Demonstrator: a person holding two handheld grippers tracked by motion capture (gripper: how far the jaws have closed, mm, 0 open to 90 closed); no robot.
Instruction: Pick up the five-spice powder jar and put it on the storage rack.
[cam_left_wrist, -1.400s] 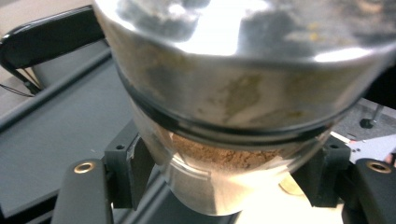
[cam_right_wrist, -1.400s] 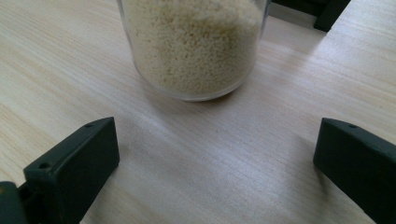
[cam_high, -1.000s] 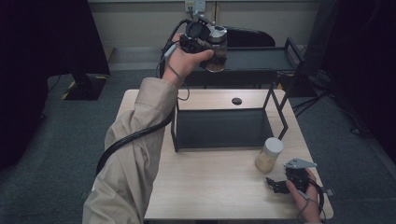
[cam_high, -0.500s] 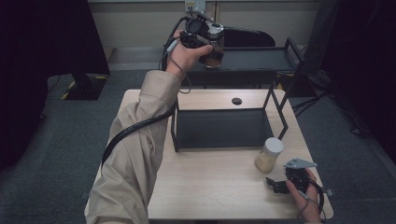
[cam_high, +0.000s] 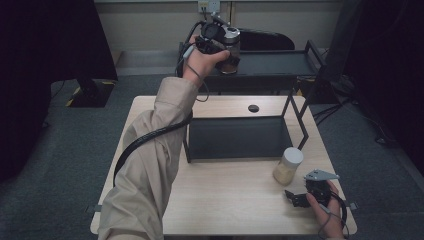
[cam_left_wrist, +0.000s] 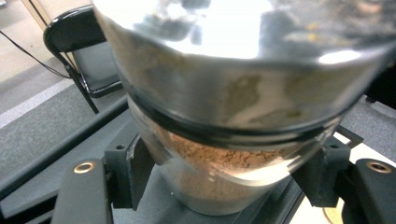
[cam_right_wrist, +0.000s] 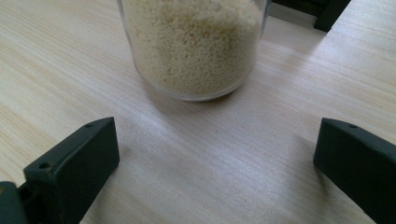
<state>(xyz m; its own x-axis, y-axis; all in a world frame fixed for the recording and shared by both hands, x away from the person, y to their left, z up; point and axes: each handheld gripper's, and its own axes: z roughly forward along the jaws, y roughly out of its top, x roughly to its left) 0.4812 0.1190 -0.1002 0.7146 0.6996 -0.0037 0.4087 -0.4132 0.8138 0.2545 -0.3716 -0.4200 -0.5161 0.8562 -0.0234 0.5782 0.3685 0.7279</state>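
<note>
Spanning grey carpet (cam_high: 75, 150), pale wooden table (cam_high: 230, 200), perhaps laminate.

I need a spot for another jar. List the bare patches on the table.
The wooden table is bare left of the black tray and along the front edge up to the right gripper. It is crowded at front right, around the jar of pale grains.

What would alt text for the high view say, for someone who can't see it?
A person's left hand holds a tool clamped on a jar of brown powder, raised over a dark shelf beyond the wooden table. Near the table's right front, the right tool rests open beside a jar of pale grains, in front of a black tray.
</note>
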